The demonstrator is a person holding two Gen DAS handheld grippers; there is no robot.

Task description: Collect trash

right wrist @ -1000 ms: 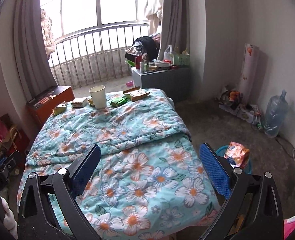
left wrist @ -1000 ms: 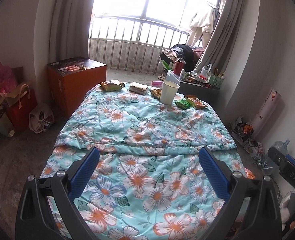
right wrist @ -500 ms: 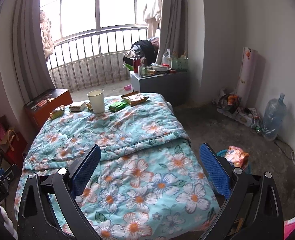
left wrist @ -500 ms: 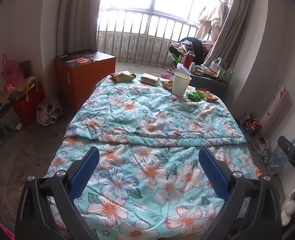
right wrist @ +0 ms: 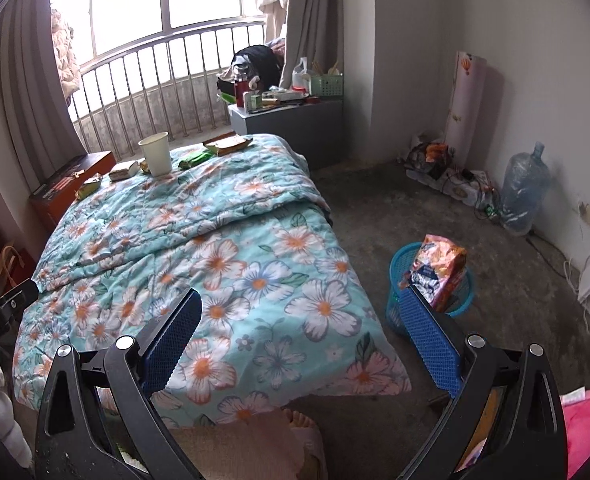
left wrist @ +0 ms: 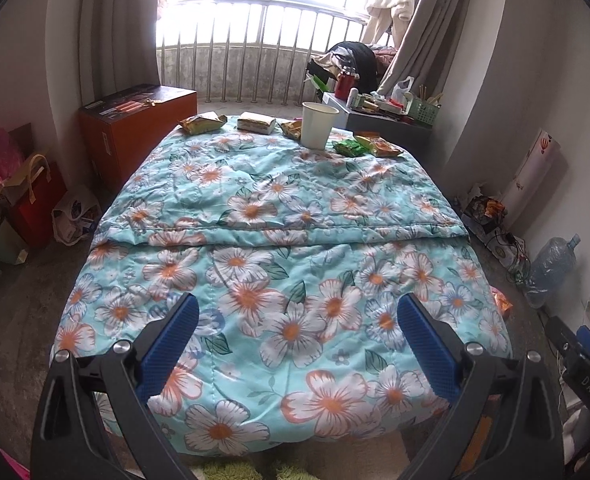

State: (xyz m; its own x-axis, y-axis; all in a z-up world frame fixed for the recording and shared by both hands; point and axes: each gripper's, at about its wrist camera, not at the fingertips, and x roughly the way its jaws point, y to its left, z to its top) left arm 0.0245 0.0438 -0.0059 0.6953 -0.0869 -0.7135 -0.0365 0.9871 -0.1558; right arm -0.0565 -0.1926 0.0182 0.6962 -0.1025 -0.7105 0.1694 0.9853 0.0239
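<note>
Beside the right tongs (right wrist: 298,326) — spread, like the left tongs (left wrist: 298,330) — black gear reads "DAS" (left wrist: 589,380).

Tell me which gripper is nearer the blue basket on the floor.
Right. The right gripper hangs at the bed's foot with the blue basket just beyond its right finger. The left gripper faces the bed; no basket shows there.

turquoise floral quilt (left wrist: 279,216); white cup (left wrist: 318,125); blue basket (right wrist: 399,264).

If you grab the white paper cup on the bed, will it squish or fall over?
The white paper cup looks thin-walled, so it probably squishes easily. Standing upright on the soft floral quilt, it likely tips if nudged.
</note>
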